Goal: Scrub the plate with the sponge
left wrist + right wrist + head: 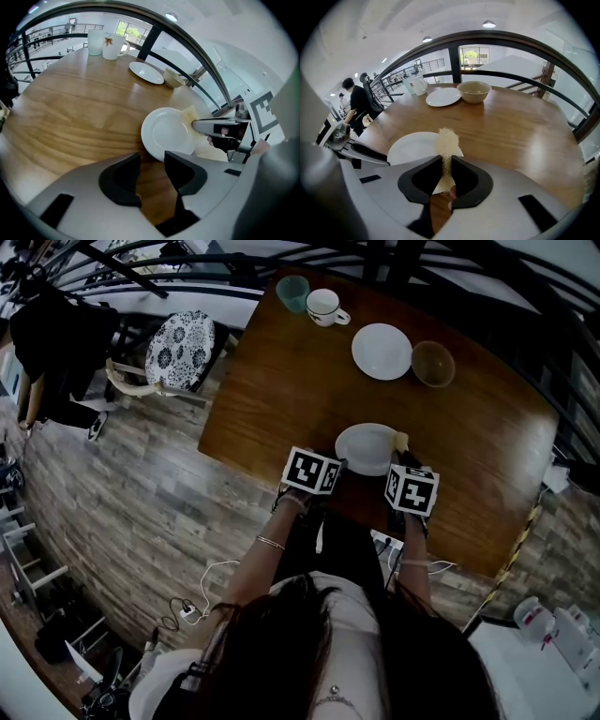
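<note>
A white plate (367, 448) lies on the wooden table (281, 399) near its front edge. My right gripper (401, 456) is shut on a pale, fibrous sponge (446, 139), which stands up between its jaws over the plate's right rim (412, 145). My left gripper (337, 467) is at the plate's near-left rim. In the left gripper view its jaws stand apart with bare wood between them, and the plate's edge (161, 140) lies just past the tips. The same view shows the right gripper (199, 125) and the sponge (191, 113) at the plate's far side.
Farther back on the table stand a second white plate (381, 351), a tan bowl (433, 363), a white mug (324, 307) and a teal cup (292, 292). A patterned chair (178, 351) stands left of the table. A person (356, 101) is in the background.
</note>
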Available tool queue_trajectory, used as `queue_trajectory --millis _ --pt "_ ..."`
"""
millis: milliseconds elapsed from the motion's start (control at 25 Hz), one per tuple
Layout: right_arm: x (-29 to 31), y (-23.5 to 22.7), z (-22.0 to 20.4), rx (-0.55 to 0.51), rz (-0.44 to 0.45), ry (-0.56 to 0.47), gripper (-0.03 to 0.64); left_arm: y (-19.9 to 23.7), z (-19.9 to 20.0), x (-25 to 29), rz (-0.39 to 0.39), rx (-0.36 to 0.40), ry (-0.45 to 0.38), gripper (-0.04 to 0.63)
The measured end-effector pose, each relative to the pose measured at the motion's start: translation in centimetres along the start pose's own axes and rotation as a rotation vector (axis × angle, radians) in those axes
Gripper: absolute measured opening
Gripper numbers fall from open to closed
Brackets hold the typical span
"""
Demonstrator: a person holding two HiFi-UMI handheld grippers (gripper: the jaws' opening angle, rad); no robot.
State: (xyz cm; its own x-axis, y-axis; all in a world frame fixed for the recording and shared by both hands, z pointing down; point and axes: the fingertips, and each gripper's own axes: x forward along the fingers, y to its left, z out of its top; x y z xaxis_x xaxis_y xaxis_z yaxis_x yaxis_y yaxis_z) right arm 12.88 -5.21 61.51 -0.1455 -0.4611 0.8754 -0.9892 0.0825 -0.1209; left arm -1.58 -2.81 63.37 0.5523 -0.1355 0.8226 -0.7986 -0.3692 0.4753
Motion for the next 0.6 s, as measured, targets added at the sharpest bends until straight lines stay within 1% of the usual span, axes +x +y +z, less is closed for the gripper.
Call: queue_trajectory --millis 80,240,400,480,600 --pt "0.2 1.2 -0.4 -0.006 0.022 0.011 0.078 -0.1 0.0 0.0 0.004 0.001 -0.005 0.169" --pt "0.8 5.6 -1.2 -0.043 0.103 0.027 0.078 -0.1 -0.1 0.1 0.02 0.02 -0.012 0.167" --pt "0.8 8.9 -1.8 -0.048 0.18 0.032 0.078 -0.1 0.0 0.1 0.02 0.01 -0.02 0.167" --pt "0.6 8.9 -1.9 -0.056 0.181 0.033 0.078 -0.2 0.0 0.1 0.019 0.01 -0.018 0.167" --pt "0.4 6.7 -2.1 -0.045 0.137 0.031 0.078 -0.2 0.0 0.1 0.022 0.017 -0.013 0.167"
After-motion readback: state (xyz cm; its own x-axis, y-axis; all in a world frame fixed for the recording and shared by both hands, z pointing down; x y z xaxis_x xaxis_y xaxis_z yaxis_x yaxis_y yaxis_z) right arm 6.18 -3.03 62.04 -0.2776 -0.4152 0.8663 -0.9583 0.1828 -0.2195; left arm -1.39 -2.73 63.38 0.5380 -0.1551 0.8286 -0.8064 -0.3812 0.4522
